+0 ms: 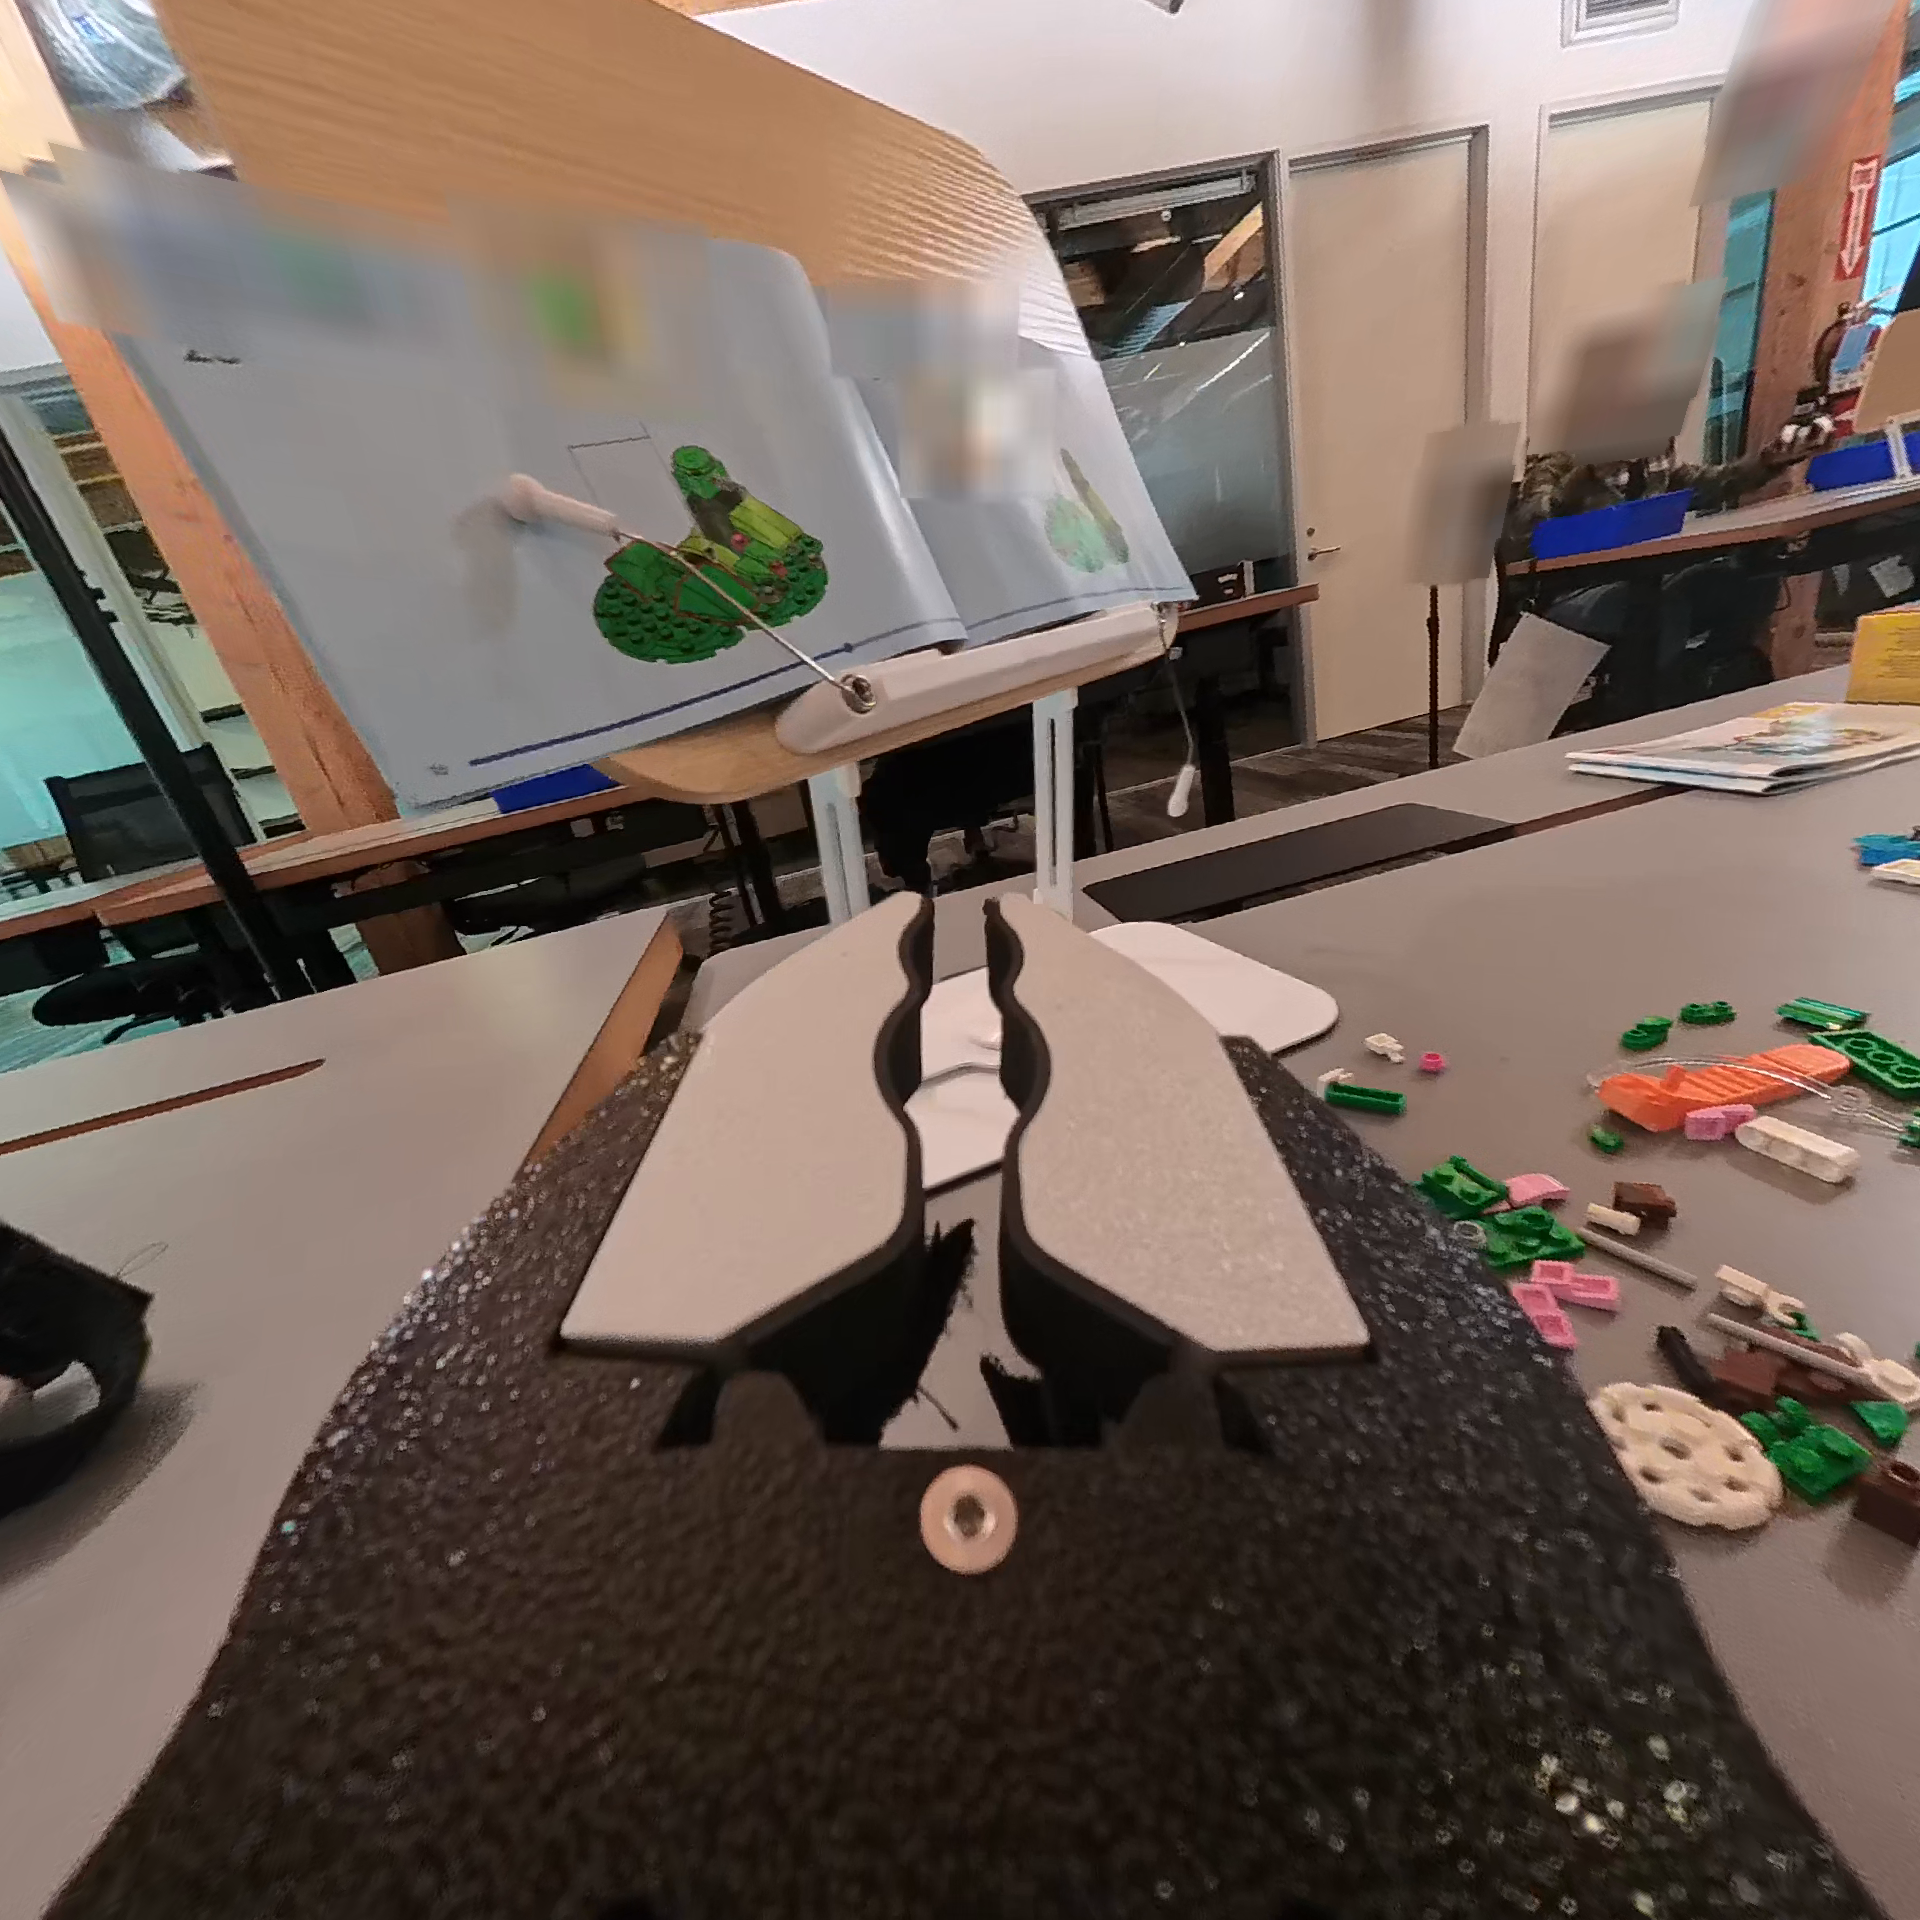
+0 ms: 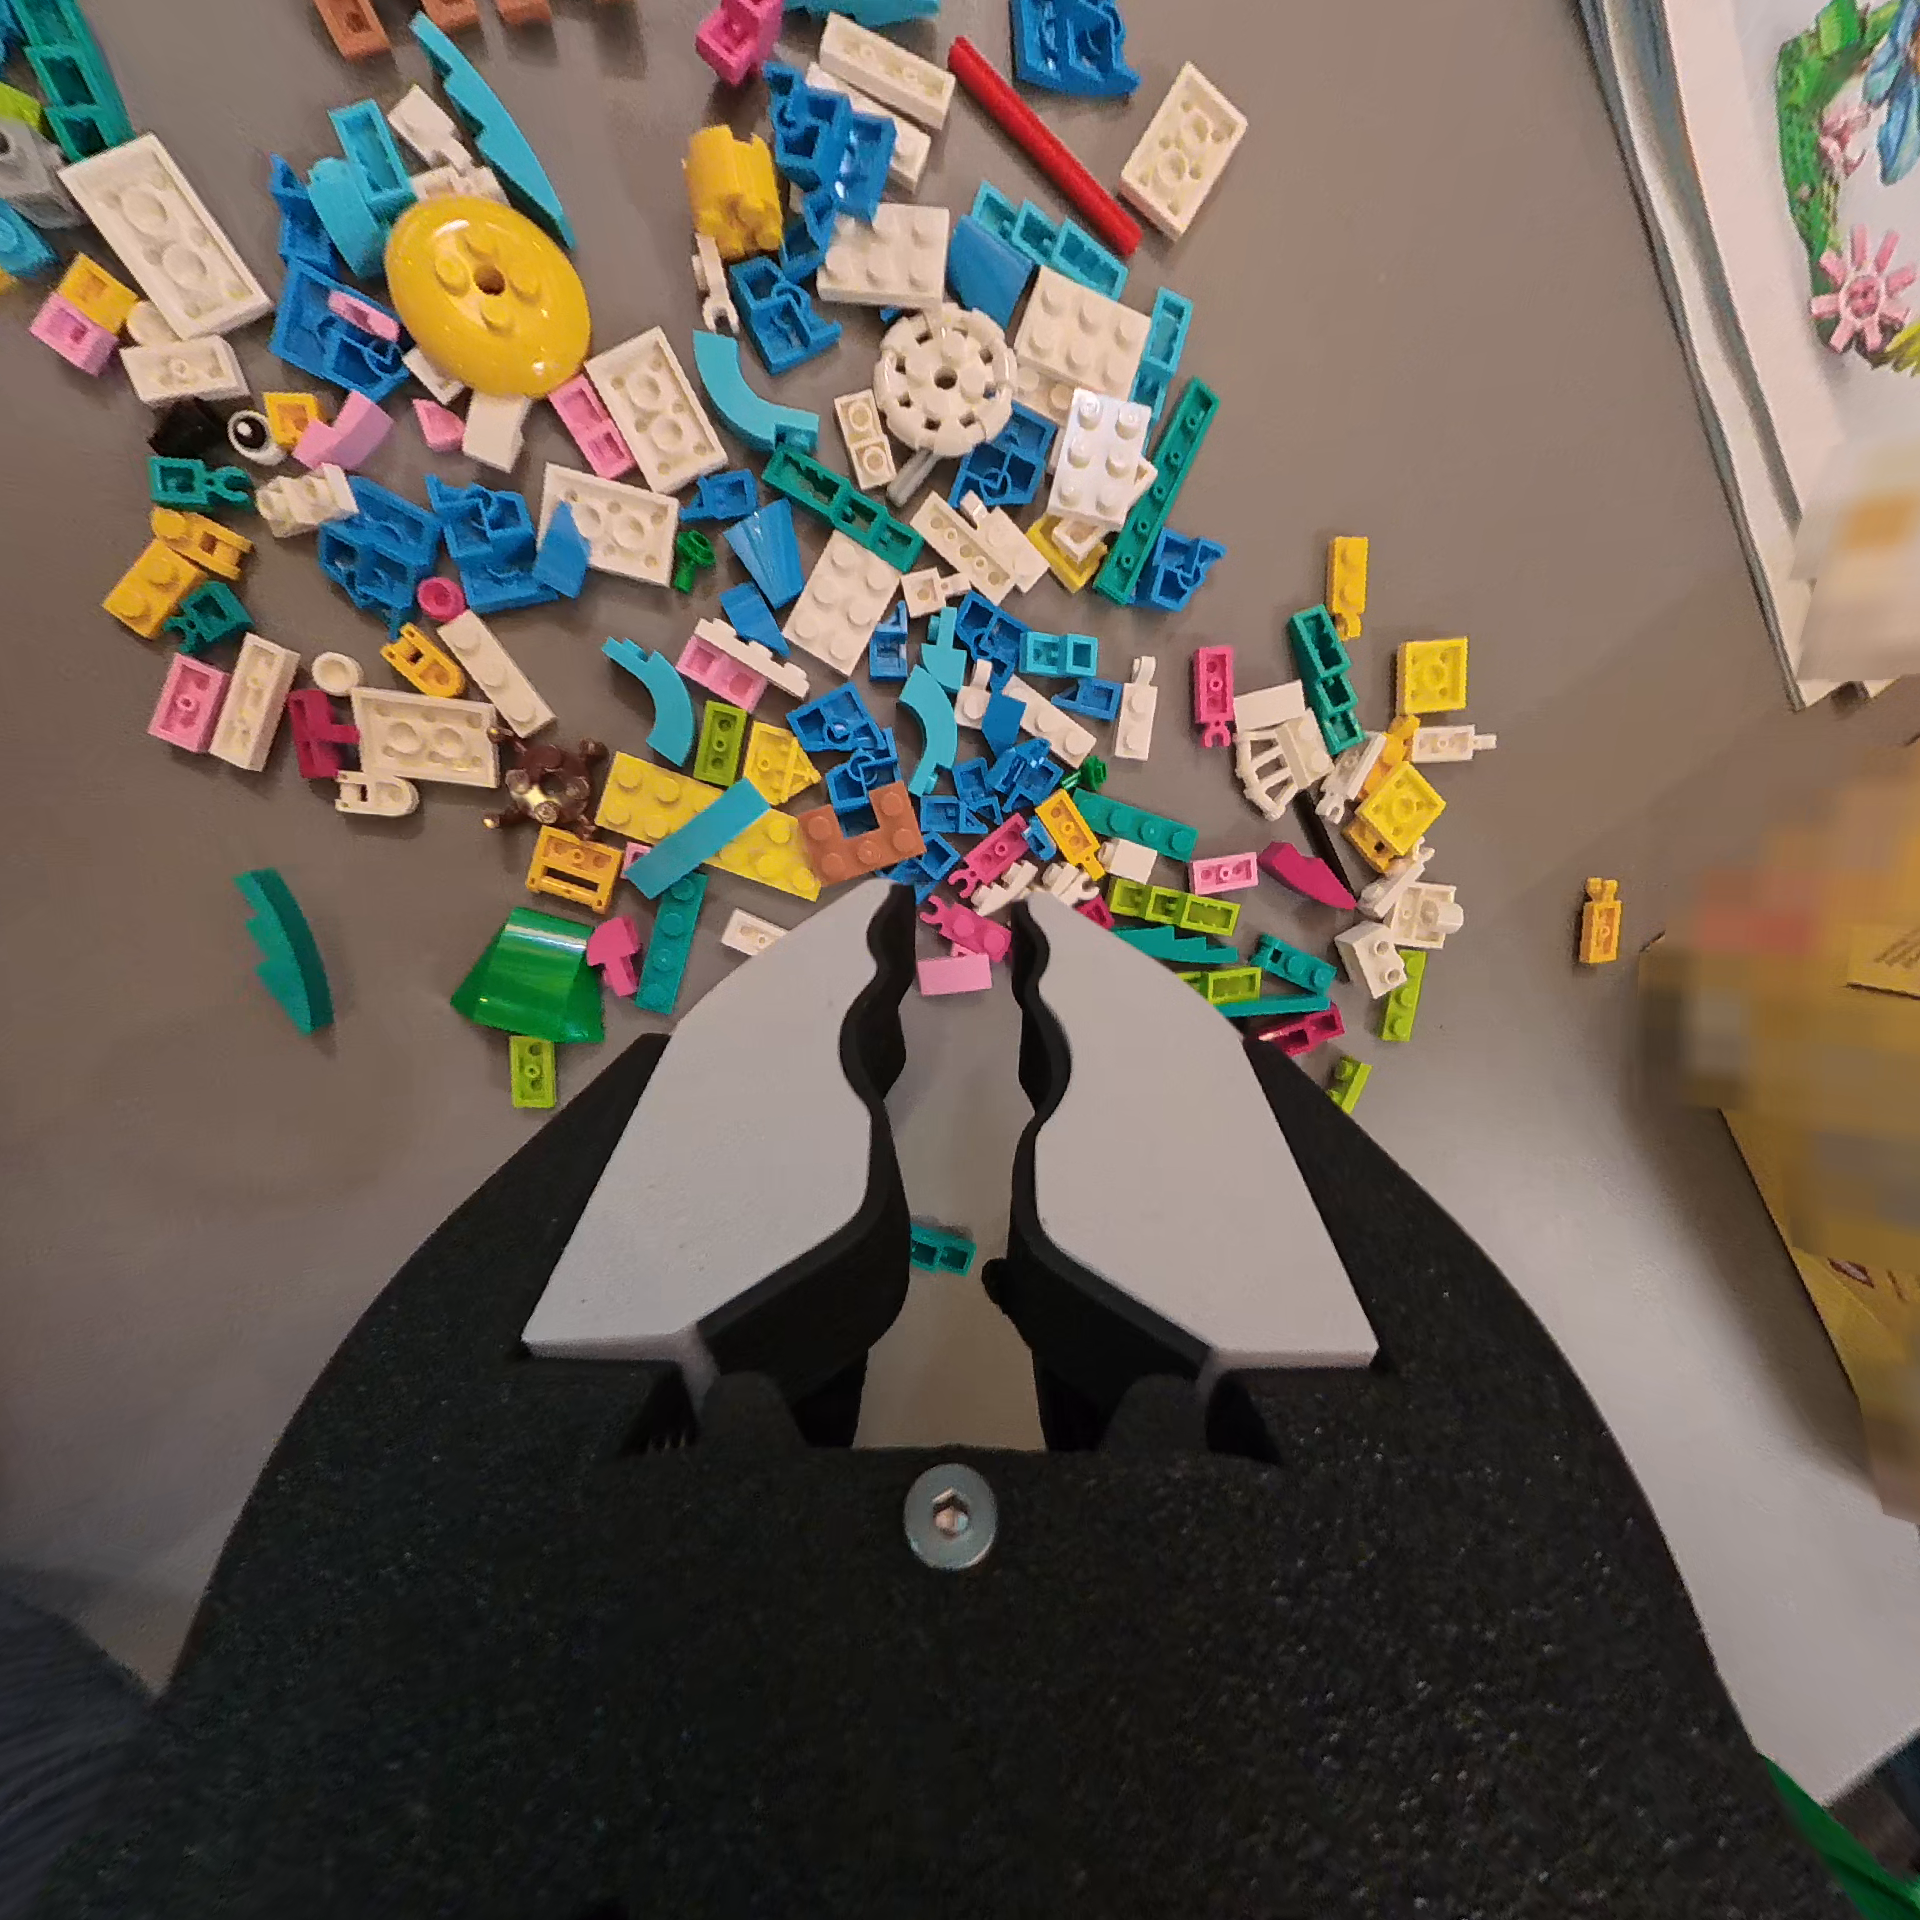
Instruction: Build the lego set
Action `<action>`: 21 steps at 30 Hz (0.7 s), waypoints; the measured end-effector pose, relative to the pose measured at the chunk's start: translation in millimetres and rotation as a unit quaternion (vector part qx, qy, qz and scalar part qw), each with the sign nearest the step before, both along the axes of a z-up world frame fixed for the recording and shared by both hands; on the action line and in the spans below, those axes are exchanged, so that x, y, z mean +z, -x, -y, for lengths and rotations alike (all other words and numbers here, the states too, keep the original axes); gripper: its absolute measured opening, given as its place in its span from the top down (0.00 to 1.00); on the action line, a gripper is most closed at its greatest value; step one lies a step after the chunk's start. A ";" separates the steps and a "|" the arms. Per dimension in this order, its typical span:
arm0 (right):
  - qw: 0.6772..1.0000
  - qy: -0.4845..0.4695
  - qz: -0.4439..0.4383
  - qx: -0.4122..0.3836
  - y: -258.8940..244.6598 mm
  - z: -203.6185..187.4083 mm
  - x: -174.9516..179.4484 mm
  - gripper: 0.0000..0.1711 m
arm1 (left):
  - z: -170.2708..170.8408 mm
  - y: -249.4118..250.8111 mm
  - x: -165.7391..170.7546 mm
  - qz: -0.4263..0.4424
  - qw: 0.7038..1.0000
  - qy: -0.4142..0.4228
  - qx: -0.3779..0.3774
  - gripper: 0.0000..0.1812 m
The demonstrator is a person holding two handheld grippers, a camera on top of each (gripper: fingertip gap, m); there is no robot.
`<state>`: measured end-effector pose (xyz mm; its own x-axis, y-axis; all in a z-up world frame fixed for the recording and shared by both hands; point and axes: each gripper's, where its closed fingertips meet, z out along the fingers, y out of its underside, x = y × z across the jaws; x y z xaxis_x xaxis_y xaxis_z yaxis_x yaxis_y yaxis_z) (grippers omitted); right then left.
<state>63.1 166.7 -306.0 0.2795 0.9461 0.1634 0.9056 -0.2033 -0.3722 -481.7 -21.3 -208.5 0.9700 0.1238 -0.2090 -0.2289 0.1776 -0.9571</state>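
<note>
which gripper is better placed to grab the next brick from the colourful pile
Right. The right gripper hangs open directly over the colourful pile, tips at its near edge. The left gripper points at the instruction booklet, with no bricks between its fingers.

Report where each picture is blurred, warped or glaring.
Left wrist view: wide-angle warp bends the wooden book stand; the instruction booklet is soft, partly mosaicked; the left tongs stay sharp. Right wrist view: glare spot on the yellow dish; bricks smear toward the edges; mosaic at right.
</note>
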 end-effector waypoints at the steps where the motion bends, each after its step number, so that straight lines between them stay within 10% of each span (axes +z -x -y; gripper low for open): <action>1: 1.000 0.000 -0.001 0.003 1.8 0.7 0.7 0.90 | 0.9 2.6 0.2 0.003 1.000 -0.001 0.003 0.95; 21: 0.996 0.067 -0.064 0.019 1.4 99.8 -26.8 0.87 | -0.5 1.1 1.2 0.004 1.000 0.000 0.000 0.95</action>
<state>61.6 66.9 -332.9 0.2533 0.9674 -0.0002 0.8608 -0.2255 -0.4563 -482.8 -20.8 -207.3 0.9717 0.1236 -0.2015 -0.2213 0.1768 -0.9590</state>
